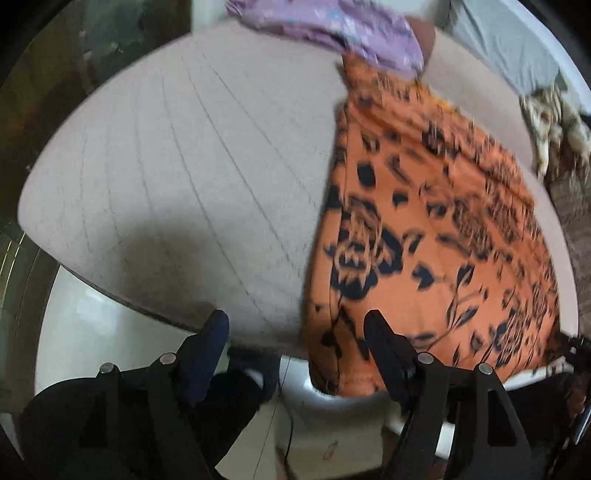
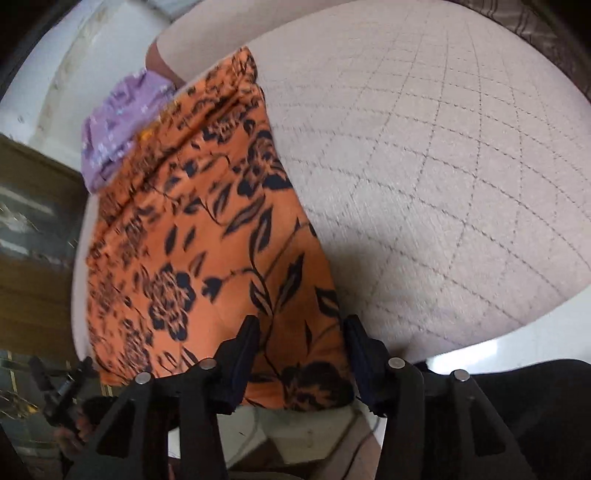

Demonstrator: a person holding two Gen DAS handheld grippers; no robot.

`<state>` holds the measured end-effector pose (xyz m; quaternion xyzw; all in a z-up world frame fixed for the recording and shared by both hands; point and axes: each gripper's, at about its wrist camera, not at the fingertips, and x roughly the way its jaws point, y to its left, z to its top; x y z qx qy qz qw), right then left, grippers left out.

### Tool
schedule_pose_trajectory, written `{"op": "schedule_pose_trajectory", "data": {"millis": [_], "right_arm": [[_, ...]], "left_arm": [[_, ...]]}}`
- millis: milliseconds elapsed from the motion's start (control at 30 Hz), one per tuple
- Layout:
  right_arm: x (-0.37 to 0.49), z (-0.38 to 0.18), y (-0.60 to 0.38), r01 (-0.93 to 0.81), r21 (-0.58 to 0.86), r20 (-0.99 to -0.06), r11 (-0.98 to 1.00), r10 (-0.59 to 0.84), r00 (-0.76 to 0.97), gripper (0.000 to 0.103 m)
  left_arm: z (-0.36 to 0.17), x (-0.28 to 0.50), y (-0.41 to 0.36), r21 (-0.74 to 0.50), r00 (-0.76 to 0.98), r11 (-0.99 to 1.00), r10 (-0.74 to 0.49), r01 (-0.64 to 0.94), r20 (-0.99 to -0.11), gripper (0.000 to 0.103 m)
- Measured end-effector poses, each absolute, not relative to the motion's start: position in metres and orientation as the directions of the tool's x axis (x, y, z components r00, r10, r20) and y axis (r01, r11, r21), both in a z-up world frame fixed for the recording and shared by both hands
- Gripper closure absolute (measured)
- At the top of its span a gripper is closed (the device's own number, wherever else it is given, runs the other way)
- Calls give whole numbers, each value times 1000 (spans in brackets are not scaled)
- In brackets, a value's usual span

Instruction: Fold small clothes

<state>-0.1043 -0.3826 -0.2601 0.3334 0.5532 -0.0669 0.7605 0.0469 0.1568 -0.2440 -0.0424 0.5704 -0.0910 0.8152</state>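
Observation:
An orange cloth (image 1: 424, 236) with a black flower print lies flat on a beige quilted pad (image 1: 177, 177), and its near hem hangs a little over the front edge. In the left wrist view my left gripper (image 1: 297, 325) stands open over the cloth's near left corner, one finger above the print and the other above bare pad. My right gripper (image 2: 301, 328) is open too. Its fingers straddle the near right corner of the orange cloth (image 2: 207, 236), which lies between them without being pinched.
A crumpled purple garment (image 1: 332, 29) lies at the far end of the orange cloth, also visible as the purple garment (image 2: 114, 133). The pad (image 2: 443, 166) sits on a white frame (image 1: 85, 332). A dark wooden cabinet (image 2: 33, 229) stands to the left, and tiled floor lies below.

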Motion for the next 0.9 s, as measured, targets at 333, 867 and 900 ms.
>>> {"op": "schedule_pose_trajectory", "data": {"millis": [333,867,900], "right_arm": [[-100,-259,-367,456,368,-919,810,244,309,94],[-98,-259,-360,418,444,-891,792,341,300,85],[-97,-259,-358,411,437,-894,800,335,299,85]], "left_arm": [[-254,44,136,-171,319,964,-229,201,-920,88],[-262,47,144,-233,271,959,-271,162,-924,70],[-260,47,146,-263,262,950,-301,170,-917,86]]}}
